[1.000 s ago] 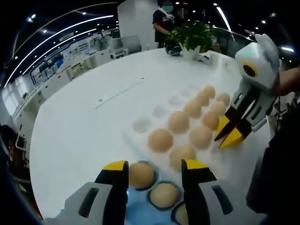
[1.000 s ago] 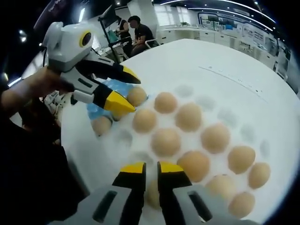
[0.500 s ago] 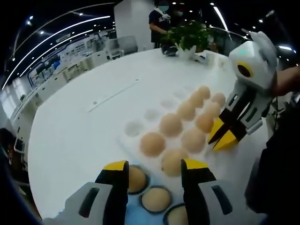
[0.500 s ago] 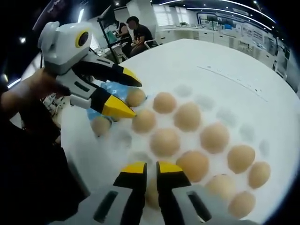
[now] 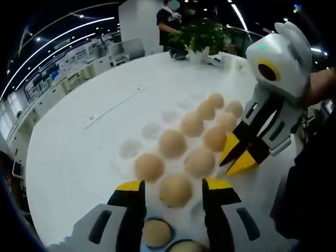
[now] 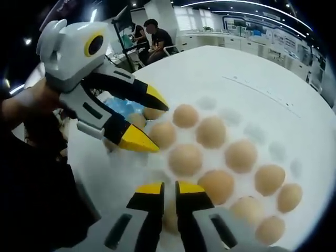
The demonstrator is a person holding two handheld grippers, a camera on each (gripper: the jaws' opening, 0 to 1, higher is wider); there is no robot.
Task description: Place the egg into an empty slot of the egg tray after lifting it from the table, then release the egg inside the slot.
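— Left gripper view? 
— Yellow-tipped left gripper spread, empty, above white moulded egg tray holding brown eggs.

— Right gripper view? 
— Yellow-tipped right gripper pressed nearly together, empty, over tray.

Left gripper: white rounded housing, yellow ring marked around dark lens spot, black jaw arms tipped in yellow wedges, grey link plates seen along arms. Right gripper: same white shell, green light spot noted on top, yellow-ringed dark circle, black-and-grey linkage, yellow tips. Own jaws in both views: grey bases, black fingers, yellow caps. Dark clothing seen behind grippers.
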